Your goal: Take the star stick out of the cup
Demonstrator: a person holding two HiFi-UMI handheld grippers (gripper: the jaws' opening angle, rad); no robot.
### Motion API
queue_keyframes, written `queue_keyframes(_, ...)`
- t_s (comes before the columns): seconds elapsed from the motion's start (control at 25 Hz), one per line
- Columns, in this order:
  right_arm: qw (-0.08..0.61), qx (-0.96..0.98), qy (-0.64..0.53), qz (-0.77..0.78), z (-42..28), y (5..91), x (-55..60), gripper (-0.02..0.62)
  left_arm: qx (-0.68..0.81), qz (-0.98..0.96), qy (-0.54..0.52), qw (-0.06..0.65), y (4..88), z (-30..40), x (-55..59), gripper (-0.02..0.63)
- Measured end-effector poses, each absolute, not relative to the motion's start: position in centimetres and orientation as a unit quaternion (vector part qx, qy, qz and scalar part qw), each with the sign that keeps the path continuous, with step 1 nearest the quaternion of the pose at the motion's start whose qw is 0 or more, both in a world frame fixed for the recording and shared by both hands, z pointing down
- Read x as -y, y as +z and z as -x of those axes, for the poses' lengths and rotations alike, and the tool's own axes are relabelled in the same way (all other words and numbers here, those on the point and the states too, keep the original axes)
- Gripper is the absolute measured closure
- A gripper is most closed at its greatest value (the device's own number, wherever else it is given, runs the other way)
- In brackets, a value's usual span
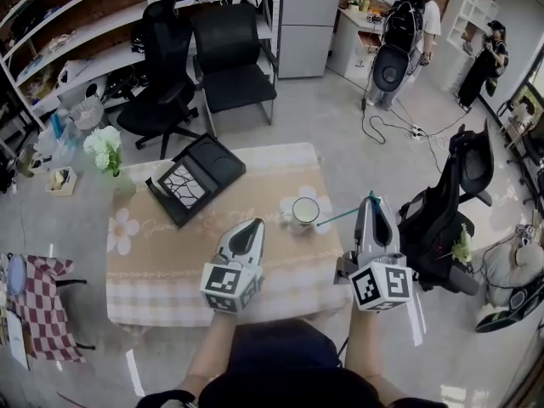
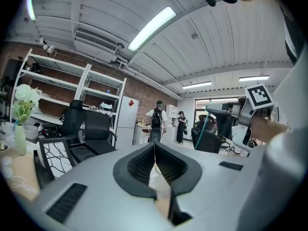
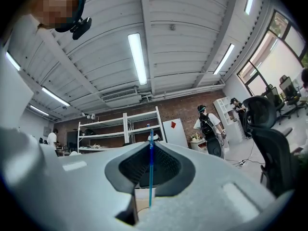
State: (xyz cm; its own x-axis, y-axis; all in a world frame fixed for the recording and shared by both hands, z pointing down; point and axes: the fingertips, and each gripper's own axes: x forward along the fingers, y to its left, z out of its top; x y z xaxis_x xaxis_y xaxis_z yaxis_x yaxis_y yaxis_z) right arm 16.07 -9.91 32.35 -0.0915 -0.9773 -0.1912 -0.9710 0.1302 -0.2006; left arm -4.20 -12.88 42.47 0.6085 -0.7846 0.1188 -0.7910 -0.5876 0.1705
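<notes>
Your left gripper [image 1: 252, 224] hovers over the table [image 1: 170, 270], fingers pressed together on nothing. Your right gripper [image 1: 371, 199] pinches the star stick [image 1: 344, 214] at one end. The stick slants down to your left and its other end meets the cup [image 1: 294, 215] at the rim. Farther back lies a black tray [image 1: 197, 177].

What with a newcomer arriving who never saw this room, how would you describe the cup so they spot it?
Find the mid-room table draped in beige checked cloth. On its right half, ahead of the right hand-held gripper, stands a round white cup. Unlike the black flat case to its left, it has a thin teal stick running from its rim to that gripper.
</notes>
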Motion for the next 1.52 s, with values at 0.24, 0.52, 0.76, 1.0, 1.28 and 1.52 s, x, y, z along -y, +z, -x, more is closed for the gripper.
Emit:
queue_keyframes(0.24,0.128,-0.714,-0.012,0.688,-15.8,33.5,7.1,0.578,0.418,-0.902,0.015,0.109,42.8,4.6,11.1,0.595)
queue_keyframes(0.52,0.108,-0.682,-0.011,0.724,-16.3,35.2,4.3,0.578,0.402,-0.910,0.019,0.102,44.2,5.0,9.9,0.595)
queue_keyframes(0.76,0.081,-0.660,-0.006,0.747,-16.5,37.0,3.0,0.578,0.391,-0.914,0.028,0.103,44.4,5.0,9.3,0.595)
queue_keyframes(1.0,0.057,-0.662,-0.012,0.747,-15.5,39.2,2.3,0.578,0.389,-0.916,0.027,0.099,44.2,5.1,8.8,0.595)
queue_keyframes(1.28,0.042,-0.682,-0.028,0.730,-13.8,41.1,1.8,0.578,0.394,-0.914,0.027,0.096,44.3,5.3,8.7,0.595)
queue_keyframes(1.52,0.044,-0.698,-0.040,0.714,-12.5,41.9,1.9,0.578,0.394,-0.914,0.027,0.097,44.5,5.0,8.7,0.595)
